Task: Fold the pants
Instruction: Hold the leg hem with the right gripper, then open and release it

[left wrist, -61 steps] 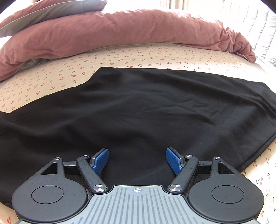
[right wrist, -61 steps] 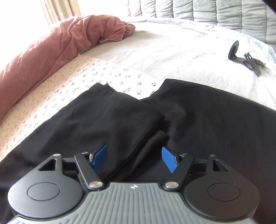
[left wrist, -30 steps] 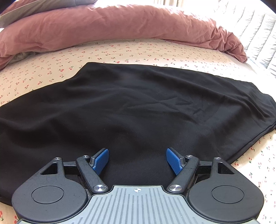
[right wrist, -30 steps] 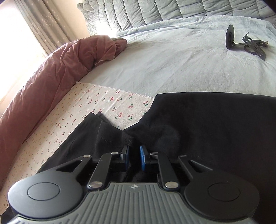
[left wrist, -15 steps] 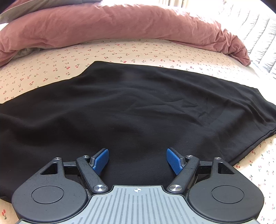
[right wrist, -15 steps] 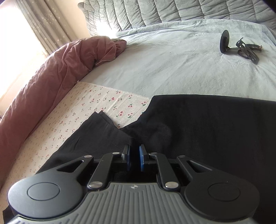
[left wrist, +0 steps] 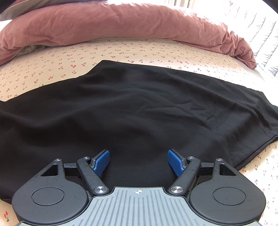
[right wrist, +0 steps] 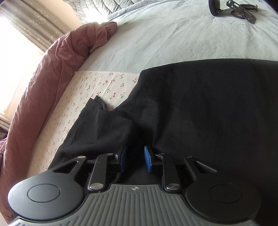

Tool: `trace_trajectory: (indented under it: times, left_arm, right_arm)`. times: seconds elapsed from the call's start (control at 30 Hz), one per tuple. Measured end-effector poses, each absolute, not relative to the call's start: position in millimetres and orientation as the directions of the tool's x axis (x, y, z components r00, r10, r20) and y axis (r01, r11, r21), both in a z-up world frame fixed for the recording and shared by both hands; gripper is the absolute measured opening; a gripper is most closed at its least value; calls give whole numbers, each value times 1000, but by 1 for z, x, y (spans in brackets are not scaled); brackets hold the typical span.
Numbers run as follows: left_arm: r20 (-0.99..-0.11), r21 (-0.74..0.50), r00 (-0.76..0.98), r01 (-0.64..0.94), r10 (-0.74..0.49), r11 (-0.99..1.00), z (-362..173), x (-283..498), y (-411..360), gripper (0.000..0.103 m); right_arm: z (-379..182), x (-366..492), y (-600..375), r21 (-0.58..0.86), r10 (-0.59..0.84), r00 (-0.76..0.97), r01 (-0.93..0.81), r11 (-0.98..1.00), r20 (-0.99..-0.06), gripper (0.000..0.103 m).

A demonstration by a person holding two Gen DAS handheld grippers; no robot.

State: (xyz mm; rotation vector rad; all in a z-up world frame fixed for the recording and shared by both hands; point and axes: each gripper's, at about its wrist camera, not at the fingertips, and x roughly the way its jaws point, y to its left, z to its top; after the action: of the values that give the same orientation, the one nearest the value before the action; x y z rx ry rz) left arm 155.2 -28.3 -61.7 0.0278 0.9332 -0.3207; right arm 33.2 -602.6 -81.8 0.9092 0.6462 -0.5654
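- Black pants: spread flat on cherry-print sheet; long axis from 9 to 3 o'clock in left view, hem ends toward 10 o'clock in right view.
- Left gripper: wide apart over fabric, holding nothing.
- Right gripper: jaws opening, narrow gap, cloth beneath, apparently letting go.
- Step, judged: releasing a laid fold.
- Next: fresh grip at an edge.

Pants cut off at left edge; small dark object unidentifiable.
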Motion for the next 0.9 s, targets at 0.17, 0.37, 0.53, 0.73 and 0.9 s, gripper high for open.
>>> trace_trajectory:
  times: [0.17, 0.37, 0.53, 0.73, 0.9]
  left_arm:
    - [-793, -109, 552, 286, -256, 952, -63, 155, -29, 75]
    - [-793, -103, 553, 292, -256, 951, -63, 154, -31, 76]
    - [-793, -171, 527, 289, -305, 942, -61, 155, -24, 76]
    - [-795, -167, 523, 295, -305, 941, -62, 155, -22, 77]
    - [-797, -185, 515, 289, -316, 939, -61, 154, -19, 77]
  right_arm:
    - [-85, 48, -593, 478, -206, 676, 672, 566, -707, 15]
    - [-81, 59, -588, 414, -296, 650, 707, 573, -700, 0]
    - [-47, 55, -576, 339, -443, 652, 726, 598, -616, 0]
    - [-78, 60, -585, 264, -418, 577, 756, 599, -702, 0]
    - [-64, 53, -589, 337, -416, 630, 738, 585, -656, 0]
